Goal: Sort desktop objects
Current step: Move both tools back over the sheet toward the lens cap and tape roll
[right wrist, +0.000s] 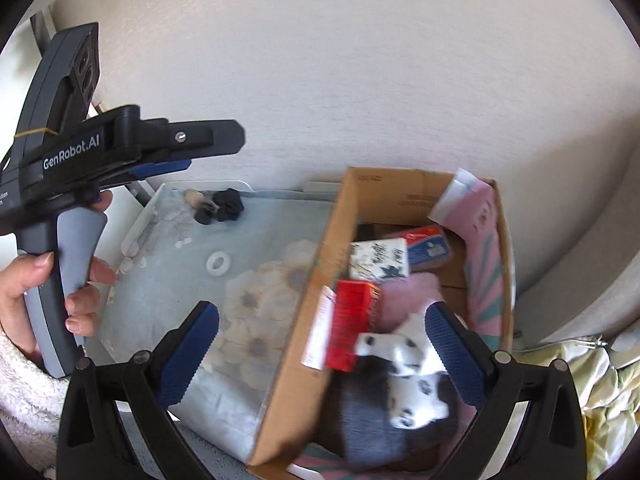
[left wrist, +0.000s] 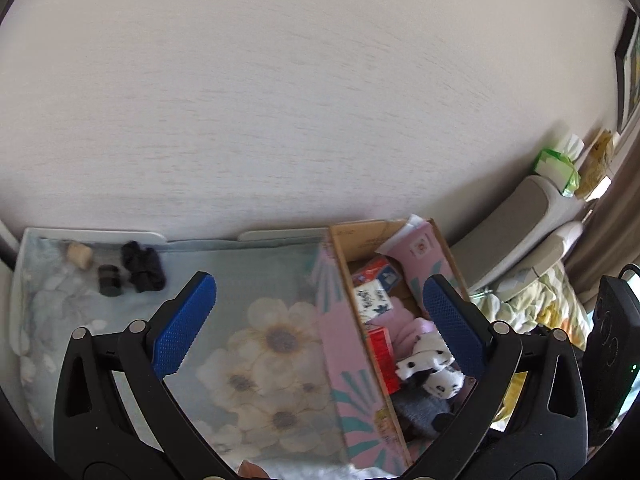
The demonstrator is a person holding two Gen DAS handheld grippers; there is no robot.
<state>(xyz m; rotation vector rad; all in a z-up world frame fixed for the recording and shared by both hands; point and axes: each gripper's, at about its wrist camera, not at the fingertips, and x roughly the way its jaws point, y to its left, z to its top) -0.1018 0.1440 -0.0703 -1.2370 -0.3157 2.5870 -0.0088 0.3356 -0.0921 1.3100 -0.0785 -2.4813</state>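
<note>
surface: floral-cloth table (left wrist: 120,340)
ahead-left of left gripper (left wrist: 316,320): tan block (left wrist: 80,255), dark bundles (left wrist: 136,270)
ahead-right: open cardboard box (left wrist: 340,360)

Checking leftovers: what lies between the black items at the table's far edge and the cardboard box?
Right wrist view: only a white ring on the floral cloth between black items and box.
</note>
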